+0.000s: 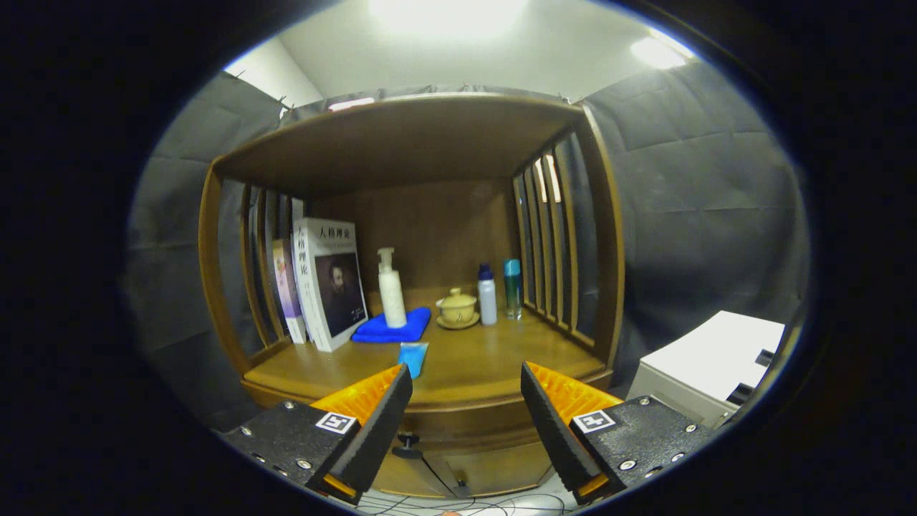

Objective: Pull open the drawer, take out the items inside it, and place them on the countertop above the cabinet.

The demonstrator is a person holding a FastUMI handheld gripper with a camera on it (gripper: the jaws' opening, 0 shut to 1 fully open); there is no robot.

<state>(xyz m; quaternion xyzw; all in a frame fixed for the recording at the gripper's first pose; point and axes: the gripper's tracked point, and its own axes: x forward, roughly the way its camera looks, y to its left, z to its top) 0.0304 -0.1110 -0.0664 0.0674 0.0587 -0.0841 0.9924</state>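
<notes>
Gripper spread wide, holding nothing. Drawer shut — rigid wood, we judge smooth slide. We take small dark knob between fingers, pull straight back from bench.

The wooden surface is carrying two upright books, a pump bottle standing on a folded blue cloth, a lidded cup on a saucer, two small bottles, and a blue tube lying near its front edge.
</notes>
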